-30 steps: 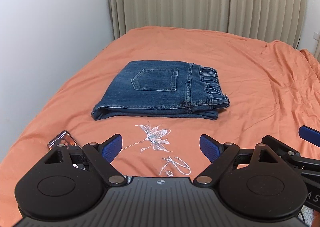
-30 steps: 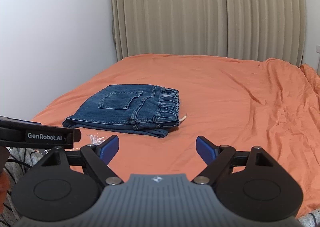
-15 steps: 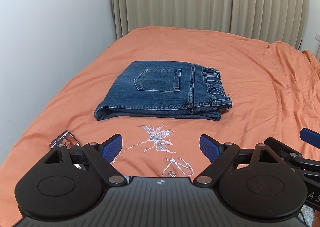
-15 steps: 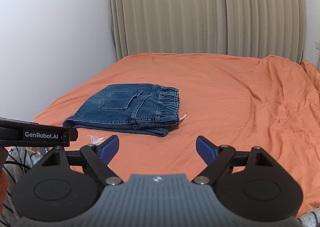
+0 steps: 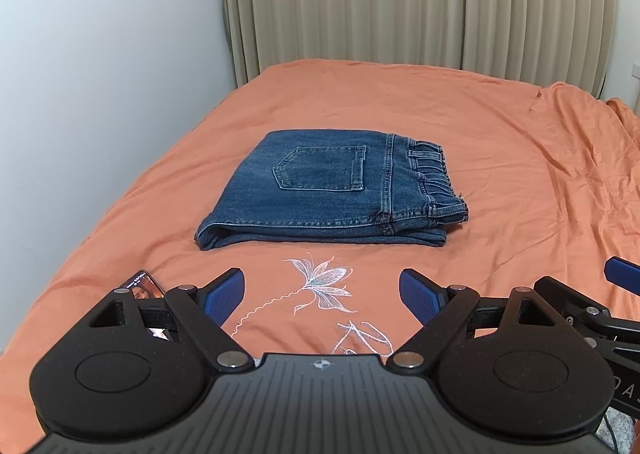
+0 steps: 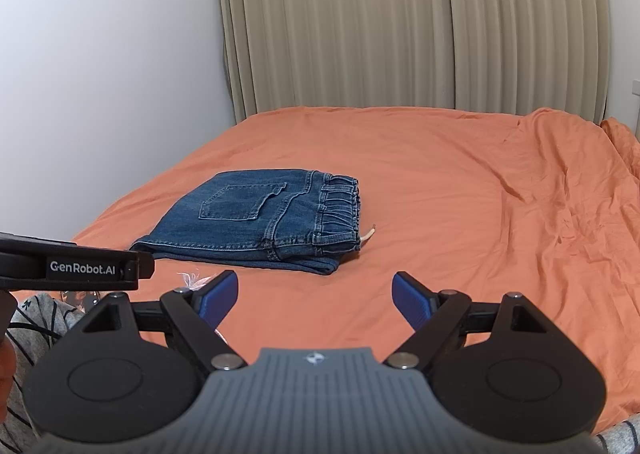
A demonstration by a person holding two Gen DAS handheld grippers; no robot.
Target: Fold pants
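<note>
in the left wrist view the jeans (image 5: 332,190) lie ahead of the left gripper (image 5: 322,294), well apart from it, folded into a compact block on the orange bed (image 5: 500,142) with the back pocket up and the waistband on the right. the folding looks finished, so the step in hand is judged to be the pull-back: it goes well if both tools stay clear of the denim, travel low and level, and do not drag the sheet, since any tug on the cloth under the stack could skew its edges. the left gripper's blue pads (image 5: 222,296) stand wide apart, holding nothing and touching nothing; below the gap shows a white flower stitched (image 5: 324,282) on the sheet, and a phone (image 5: 142,284) lies just left of the left finger. the right gripper's tip (image 5: 622,280) shows at the far right edge. in the right wrist view the jeans (image 6: 256,218) sit ahead and to the left of the right gripper (image 6: 314,296), apart from it, a small pale tag poking out by the waistband. its pads (image 6: 412,300) are likewise spread wide and empty, over bare sheet. the left tool's body crosses the left edge, near but not touching the jeans.
</note>
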